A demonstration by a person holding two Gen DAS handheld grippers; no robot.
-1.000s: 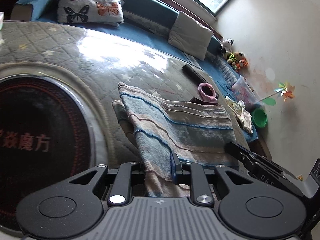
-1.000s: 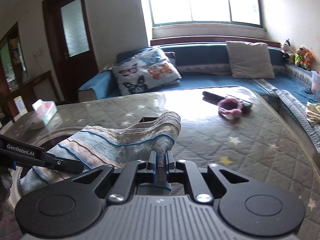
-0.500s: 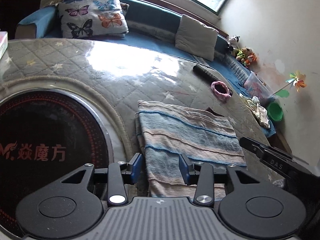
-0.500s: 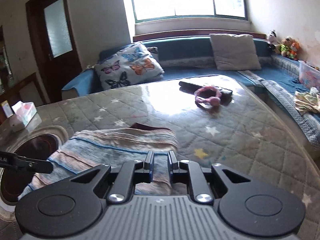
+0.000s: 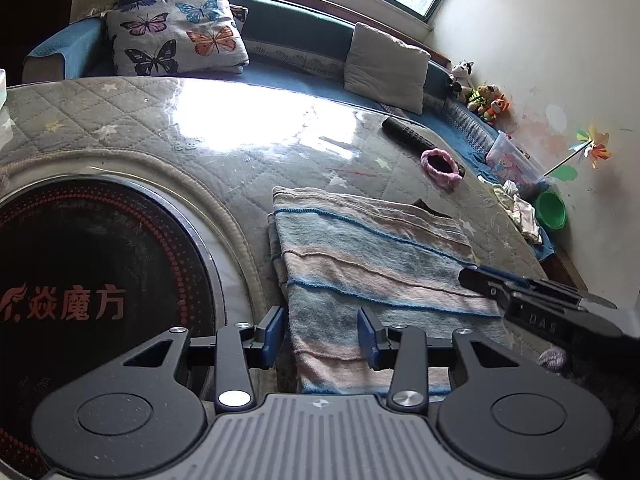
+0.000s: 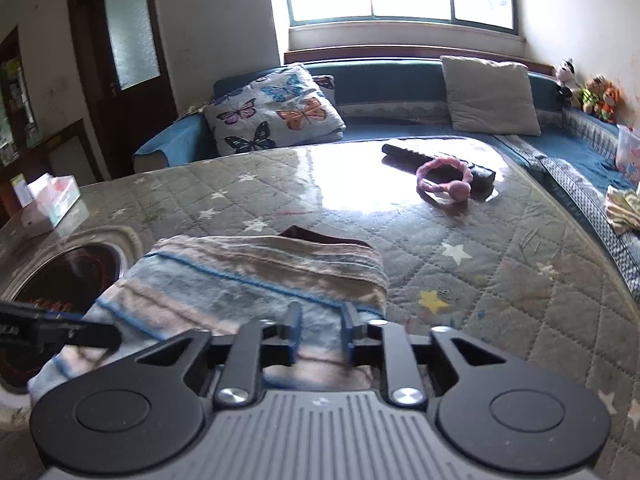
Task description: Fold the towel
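A striped towel [image 5: 372, 264] in blue, grey and pink lies folded flat on the quilted table cover [image 5: 168, 120]. In the right wrist view the same towel [image 6: 256, 280] shows its folded edge towards the far side. My left gripper [image 5: 322, 338] hangs open over the towel's near edge, holding nothing. My right gripper [image 6: 319, 336] is open too, above the towel's near right part, also empty. The right gripper's fingers [image 5: 520, 296] reach in from the right of the left wrist view.
A round black cooktop [image 5: 80, 280] is set into the table left of the towel. A black remote [image 6: 436, 162] and a pink headband [image 6: 444, 184] lie further back. A tissue box [image 6: 52, 200] stands at the far left. A blue sofa [image 6: 400, 76] with cushions lies behind.
Both grippers held the lifted towel a second ago. They laid it down folded, opened and drew back towards me. The jaws are wider now than half a second ago.
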